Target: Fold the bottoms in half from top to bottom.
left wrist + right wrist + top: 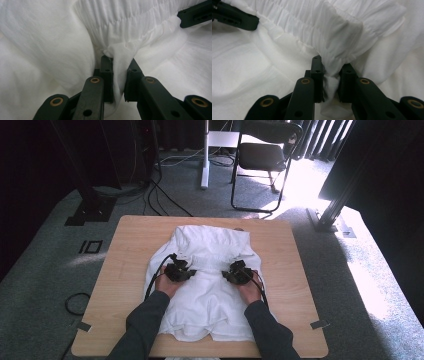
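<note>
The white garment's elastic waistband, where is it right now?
In the high view the waistband runs across the middle of the white garment on the wooden table, pinched between the left gripper and right gripper.

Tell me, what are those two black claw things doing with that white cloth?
A person is handling a white garment spread on a wooden table, holding a gripper in each hand. The left gripper has pinched a fold of the cloth near its gathered, stretchy band. The right gripper has pinched another fold of the same band. Both are clamped shut on the fabric, so it looks like the garment is being folded or pulled into shape.
</note>
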Demonstrator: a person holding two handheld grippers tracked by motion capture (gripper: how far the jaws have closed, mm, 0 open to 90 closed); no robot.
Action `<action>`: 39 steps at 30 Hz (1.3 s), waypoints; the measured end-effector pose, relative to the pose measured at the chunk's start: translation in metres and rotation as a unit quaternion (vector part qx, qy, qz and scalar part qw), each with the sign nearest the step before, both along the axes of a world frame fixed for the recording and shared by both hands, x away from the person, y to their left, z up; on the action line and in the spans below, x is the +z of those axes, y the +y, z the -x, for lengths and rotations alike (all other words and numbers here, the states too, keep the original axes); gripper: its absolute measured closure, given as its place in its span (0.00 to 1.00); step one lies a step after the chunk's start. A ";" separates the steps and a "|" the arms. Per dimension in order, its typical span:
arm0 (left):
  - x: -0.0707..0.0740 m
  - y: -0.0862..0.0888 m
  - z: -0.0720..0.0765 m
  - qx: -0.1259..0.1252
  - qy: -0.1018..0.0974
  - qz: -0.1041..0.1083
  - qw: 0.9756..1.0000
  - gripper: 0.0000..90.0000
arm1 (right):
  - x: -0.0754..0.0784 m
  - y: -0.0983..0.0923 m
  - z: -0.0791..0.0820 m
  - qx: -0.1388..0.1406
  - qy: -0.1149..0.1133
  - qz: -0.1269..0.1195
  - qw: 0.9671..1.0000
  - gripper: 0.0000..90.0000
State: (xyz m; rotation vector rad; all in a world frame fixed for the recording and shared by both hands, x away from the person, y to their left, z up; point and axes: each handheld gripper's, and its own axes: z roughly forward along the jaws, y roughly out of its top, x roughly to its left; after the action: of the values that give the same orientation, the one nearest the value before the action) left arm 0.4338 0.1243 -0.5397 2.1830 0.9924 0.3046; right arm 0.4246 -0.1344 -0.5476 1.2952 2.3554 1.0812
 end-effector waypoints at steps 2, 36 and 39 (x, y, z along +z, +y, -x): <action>0.002 0.000 -0.002 0.002 0.001 0.002 1.000 0.91 | 0.001 0.001 -0.004 0.003 -0.002 0.003 1.000 0.87; 0.010 0.035 0.112 -0.049 0.023 0.099 0.994 0.67 | 0.003 -0.020 0.110 0.086 -0.030 -0.031 0.995 0.61; 0.029 0.047 0.111 -0.040 -0.002 0.118 0.992 0.64 | 0.018 -0.029 0.112 0.085 -0.040 -0.046 0.994 0.42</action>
State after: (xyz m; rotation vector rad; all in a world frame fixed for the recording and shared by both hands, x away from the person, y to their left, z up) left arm 0.3228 0.1711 -0.5109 2.0006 0.8888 0.1459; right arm 0.3127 -0.1634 -0.5300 1.0725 2.4175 1.2806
